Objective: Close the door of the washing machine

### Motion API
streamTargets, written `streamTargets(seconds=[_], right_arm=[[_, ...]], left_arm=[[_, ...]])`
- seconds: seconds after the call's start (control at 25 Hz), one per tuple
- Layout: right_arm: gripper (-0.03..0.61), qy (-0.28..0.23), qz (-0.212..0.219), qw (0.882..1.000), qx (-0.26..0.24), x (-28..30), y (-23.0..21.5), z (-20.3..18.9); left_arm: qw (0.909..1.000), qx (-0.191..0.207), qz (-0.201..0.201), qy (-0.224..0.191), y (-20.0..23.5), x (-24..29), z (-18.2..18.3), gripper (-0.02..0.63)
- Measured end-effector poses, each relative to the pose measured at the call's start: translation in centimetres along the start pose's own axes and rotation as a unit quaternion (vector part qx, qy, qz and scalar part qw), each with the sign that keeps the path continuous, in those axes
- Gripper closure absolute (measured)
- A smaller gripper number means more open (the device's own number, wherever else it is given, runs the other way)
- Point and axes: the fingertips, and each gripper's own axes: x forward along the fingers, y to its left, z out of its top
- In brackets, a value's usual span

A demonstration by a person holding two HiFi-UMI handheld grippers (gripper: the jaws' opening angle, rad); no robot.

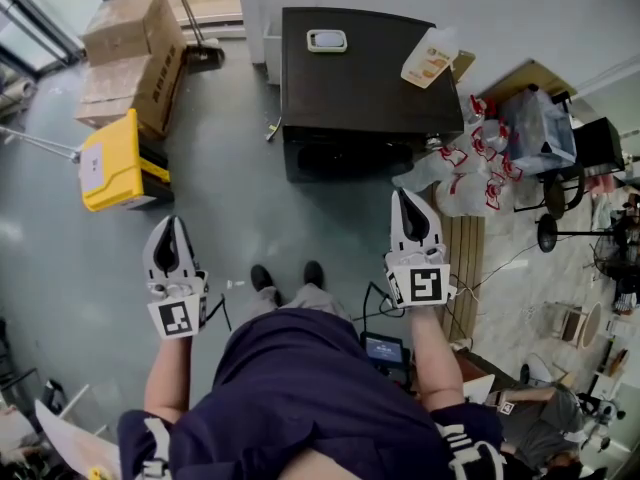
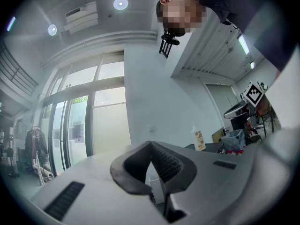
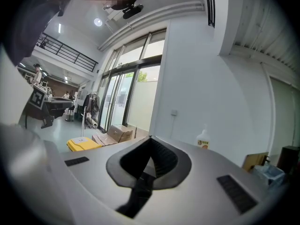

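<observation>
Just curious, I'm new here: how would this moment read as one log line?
left tongs: shut, empty | right tongs: shut, empty | washing machine: ahead, untouched

From above, the washing machine [image 1: 370, 68] shows me only its dark top. Its front lies in shadow at the upper middle of the frame, and I cannot tell how the door stands. The small pale-rimmed thing [image 1: 327, 40] on top is too small to name. My torso [image 1: 300, 388] covers the lower middle and hides part of a little screen [image 1: 384, 349]. In the left gripper view, my left tongs [image 2: 151, 144] block the lower frame, and the bottle [image 2: 199, 140] label is unreadable.
</observation>
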Motion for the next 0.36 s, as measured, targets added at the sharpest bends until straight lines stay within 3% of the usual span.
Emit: streamTargets(seconds=[0.36], right_arm=[[0.560,0.012,0.011,1.000,0.002,0.94,0.46,-1.01]], left_arm=[[1.0000,0.001,-0.002,0.000,-0.24,0.58,-0.57,0.589]])
